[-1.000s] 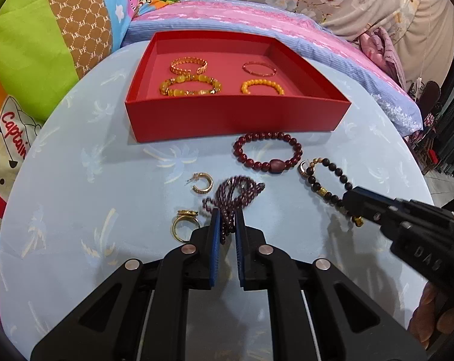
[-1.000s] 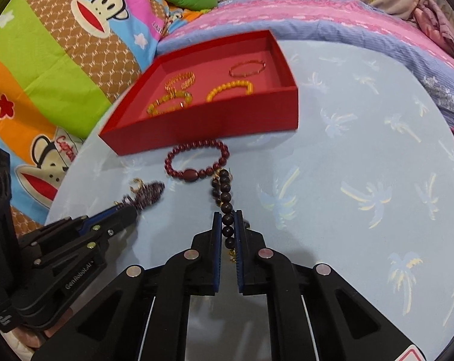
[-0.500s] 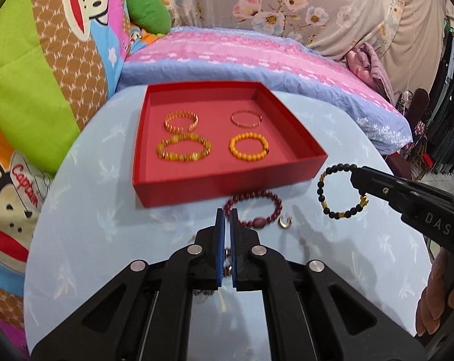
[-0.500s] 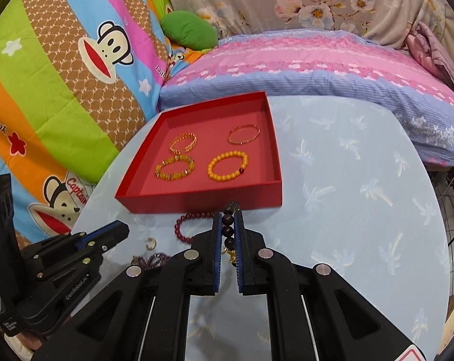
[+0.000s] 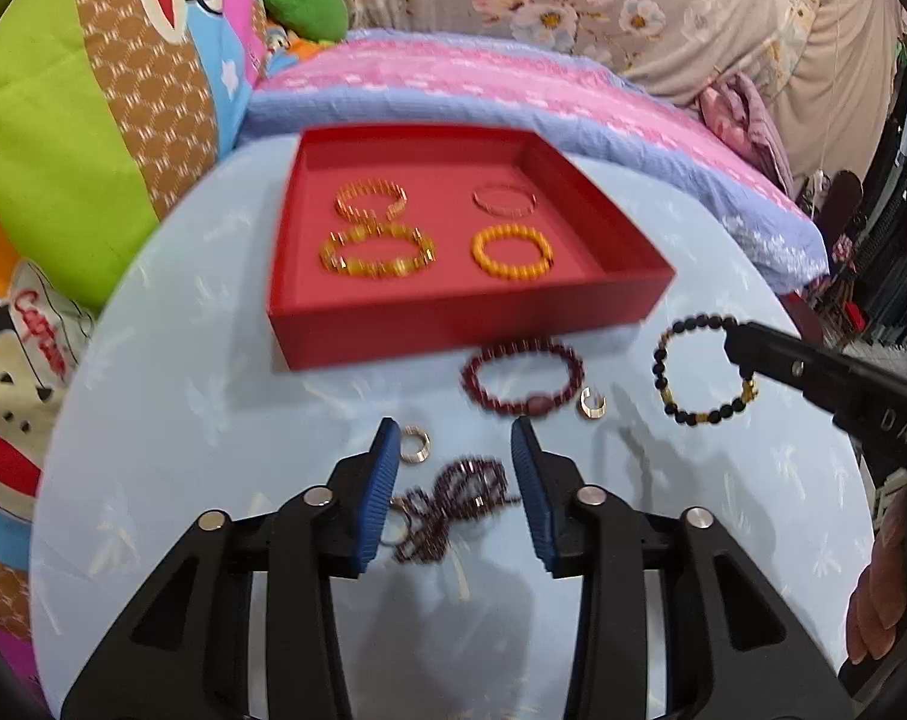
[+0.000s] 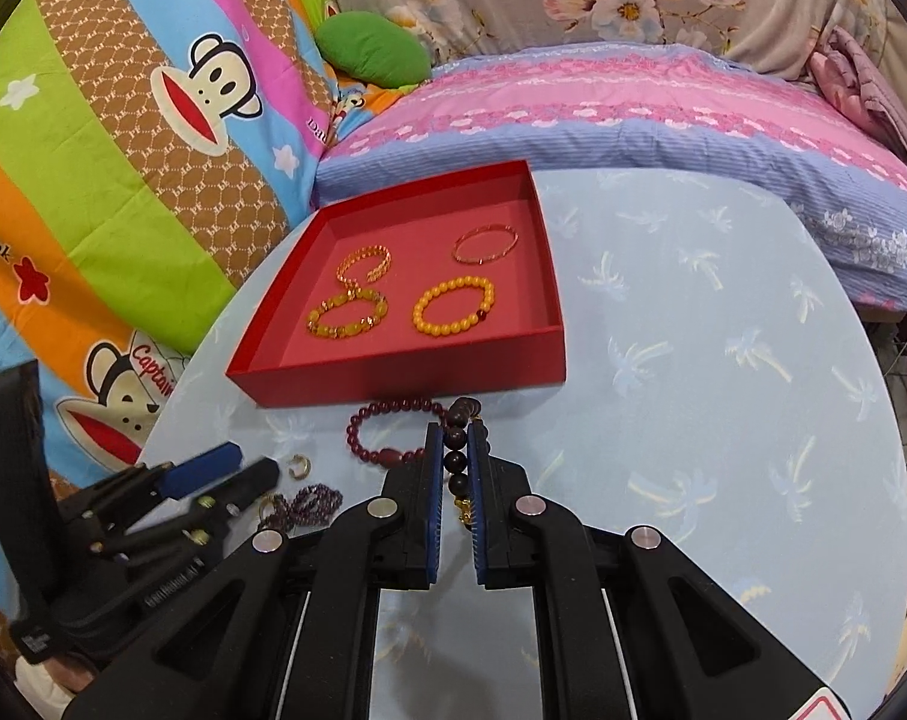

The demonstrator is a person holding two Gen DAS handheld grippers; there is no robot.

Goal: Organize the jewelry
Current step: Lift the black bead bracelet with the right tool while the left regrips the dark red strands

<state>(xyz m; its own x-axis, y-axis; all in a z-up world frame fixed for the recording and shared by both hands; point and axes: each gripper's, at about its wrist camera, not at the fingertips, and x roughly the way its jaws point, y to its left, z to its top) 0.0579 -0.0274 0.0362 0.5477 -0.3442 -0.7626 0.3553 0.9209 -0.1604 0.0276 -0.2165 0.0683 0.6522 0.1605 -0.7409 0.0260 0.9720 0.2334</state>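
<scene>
My left gripper (image 5: 453, 438) hovers over the blue tablecloth with its jaws opening. A tangled garnet bead strand (image 5: 453, 498) lies on the cloth under the gap, and neither pad touches it. My right gripper (image 6: 455, 438) is shut on a black bead bracelet (image 6: 456, 456) with gold spacers. In the left wrist view that black bracelet (image 5: 693, 372) hangs as a loop from the right gripper (image 5: 732, 342). The red tray (image 5: 453, 324) holds several gold and amber bracelets. A dark red bracelet (image 5: 522, 375) lies just in front of the tray.
A gold ear cuff (image 5: 591, 405) and a gold ring (image 5: 414, 447) lie on the round table (image 6: 723, 420) near the strand. Bright cartoon bedding (image 6: 123, 150) and a pink and blue quilt (image 6: 603, 120) rise behind the table. A person's fingers (image 5: 879, 618) show at lower right.
My left jaws went from shut on the garnet strand to open, and the strand now lies loose on the cloth. The right gripper has lifted the black bracelet off the table.
</scene>
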